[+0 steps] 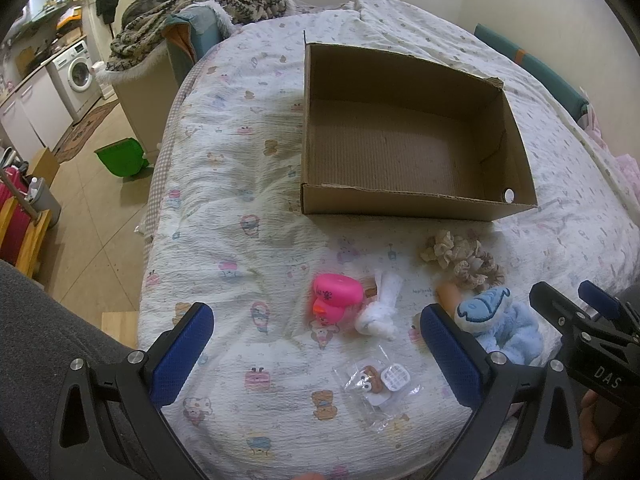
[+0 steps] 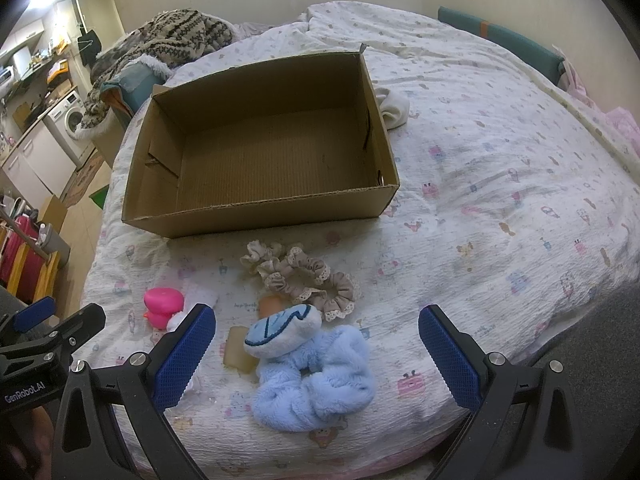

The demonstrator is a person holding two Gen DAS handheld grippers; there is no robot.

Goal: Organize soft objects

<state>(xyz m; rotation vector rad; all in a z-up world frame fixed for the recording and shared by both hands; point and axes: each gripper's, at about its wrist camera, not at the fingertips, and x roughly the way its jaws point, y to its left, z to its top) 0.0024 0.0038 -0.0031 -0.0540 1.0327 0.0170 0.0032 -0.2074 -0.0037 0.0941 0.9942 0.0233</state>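
Note:
An open, empty cardboard box (image 1: 400, 200) (image 2: 256, 216) sits on the bed. In front of it lie a pink rubber duck (image 1: 336, 296) (image 2: 162, 306), a knotted white cloth (image 1: 380, 308), beige lace scrunchies (image 1: 464, 260) (image 2: 308, 276), a fluffy blue scrunchie with a whale patch (image 1: 496, 320) (image 2: 316, 376), and a plastic packet with small toys (image 1: 376, 384). My left gripper (image 1: 316, 336) is open, above the duck and white cloth. My right gripper (image 2: 316, 340) is open, straddling the blue scrunchie. The right gripper also shows in the left wrist view (image 1: 576, 300).
The bed has a cartoon-print quilt (image 1: 240, 240) (image 2: 500, 200). A rolled white sock (image 2: 394, 110) lies right of the box. Knitted blankets (image 1: 192, 4) pile at the far left. The floor at left holds a green bin (image 1: 120, 158) and a washing machine (image 1: 78, 72).

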